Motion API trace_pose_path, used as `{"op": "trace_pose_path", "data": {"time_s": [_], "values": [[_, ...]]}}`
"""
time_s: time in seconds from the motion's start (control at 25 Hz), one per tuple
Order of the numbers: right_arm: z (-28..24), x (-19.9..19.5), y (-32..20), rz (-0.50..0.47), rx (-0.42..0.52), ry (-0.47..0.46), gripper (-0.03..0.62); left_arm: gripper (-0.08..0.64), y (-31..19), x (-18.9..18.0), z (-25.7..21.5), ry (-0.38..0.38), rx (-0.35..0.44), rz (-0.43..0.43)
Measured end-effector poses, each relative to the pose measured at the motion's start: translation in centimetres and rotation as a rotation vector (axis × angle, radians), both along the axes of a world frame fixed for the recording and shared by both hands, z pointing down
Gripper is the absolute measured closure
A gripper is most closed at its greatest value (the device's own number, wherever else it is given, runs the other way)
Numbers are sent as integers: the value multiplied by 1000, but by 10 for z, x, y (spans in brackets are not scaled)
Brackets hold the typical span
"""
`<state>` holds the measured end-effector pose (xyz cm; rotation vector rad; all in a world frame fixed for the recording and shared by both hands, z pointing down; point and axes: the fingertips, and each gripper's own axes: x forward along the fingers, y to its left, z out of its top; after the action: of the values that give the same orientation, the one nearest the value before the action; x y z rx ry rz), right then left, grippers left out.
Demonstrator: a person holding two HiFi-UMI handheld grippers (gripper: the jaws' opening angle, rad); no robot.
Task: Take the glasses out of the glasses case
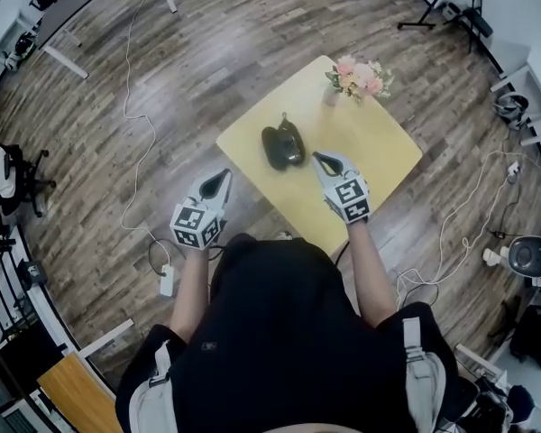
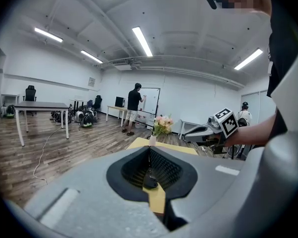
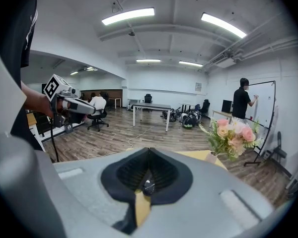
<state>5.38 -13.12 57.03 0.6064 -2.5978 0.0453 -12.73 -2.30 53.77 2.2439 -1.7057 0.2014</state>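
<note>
A dark glasses case [image 1: 282, 145] lies near the middle of the small yellow table [image 1: 379, 156]; I cannot tell whether glasses show in it. My left gripper [image 1: 224, 175] hovers off the table's near-left edge, its jaws shut on nothing. To the right of the case, over the table, my right gripper [image 1: 317, 157] is shut too, and empty. In the left gripper view the pads [image 2: 161, 167] meet along a seam and the right gripper [image 2: 196, 132] shows ahead. In the right gripper view the pads [image 3: 164, 170] are likewise pressed together, with the left gripper [image 3: 87, 106] at the left.
A vase of pink flowers [image 1: 359, 78] stands at the table's far corner. Cables [image 1: 137, 142] trail over the wood floor on both sides. A person [image 2: 134, 108] stands at a whiteboard, and white desks [image 3: 150, 109] and office chairs fill the room beyond.
</note>
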Motion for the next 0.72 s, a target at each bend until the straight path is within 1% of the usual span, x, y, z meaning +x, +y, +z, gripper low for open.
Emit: {"op": "trace_pose_path", "data": {"time_s": [0.28,0.48,0.72], "values": [[13,-2,0,-10,-24,14,588,549,0,9,9,1,-18,32],[13,-11,-1,1,-25,20,588,549,-9,-6,12,14,-29,41],[20,-15,-16,54,-44,48,588,548,-39,-23,14,22,-31,97]]}}
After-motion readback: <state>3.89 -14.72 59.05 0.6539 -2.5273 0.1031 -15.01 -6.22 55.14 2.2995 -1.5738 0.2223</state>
